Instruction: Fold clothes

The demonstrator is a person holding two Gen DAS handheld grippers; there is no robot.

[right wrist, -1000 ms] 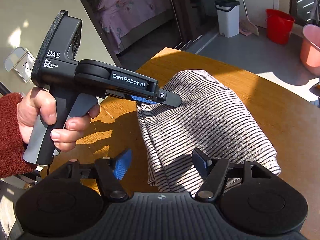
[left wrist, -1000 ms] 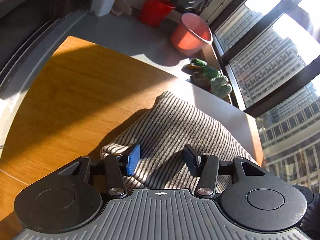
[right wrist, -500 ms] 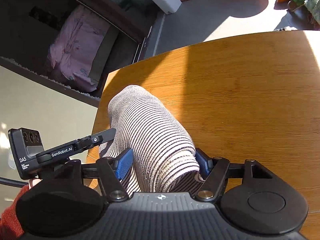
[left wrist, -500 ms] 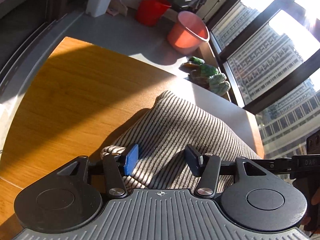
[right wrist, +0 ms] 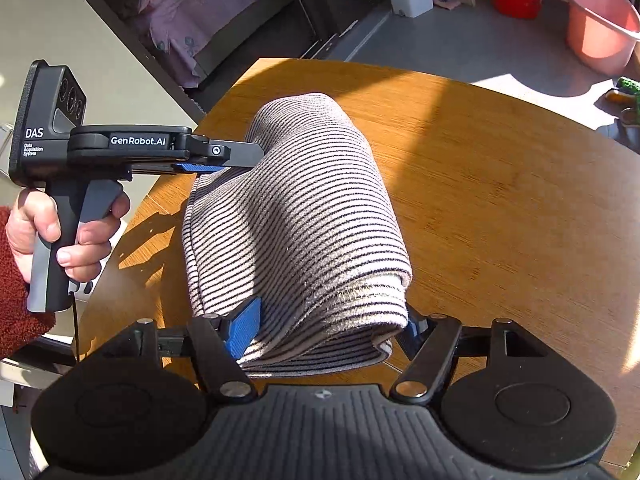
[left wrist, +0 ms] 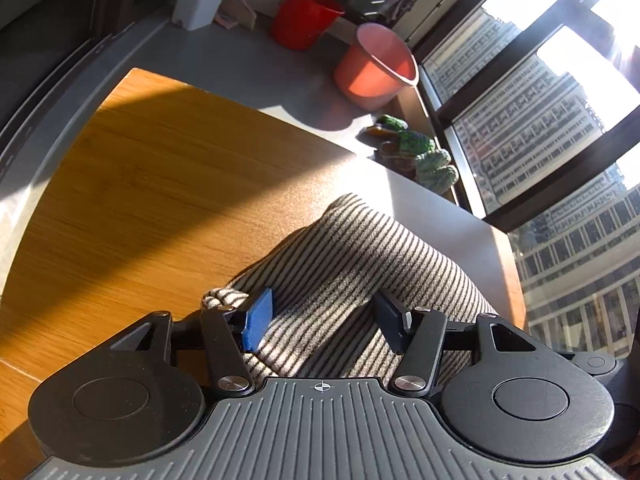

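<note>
- The right gripper [right wrist: 324,330] has its fingers spread wide, the near end of the folded striped garment [right wrist: 304,216] lying between its blue pads without being pinched.
- The left gripper [left wrist: 322,322] is likewise spread apart over the garment's side edge.
- The garment, grey-beige with thin dark stripes, is folded into a thick, rounded bundle on the wooden table [right wrist: 500,200].
- On the floor beyond stand a red bucket [left wrist: 304,20] and a pink basin [left wrist: 378,72]; the basin looks empty, the bucket's inside is hidden.
</note>
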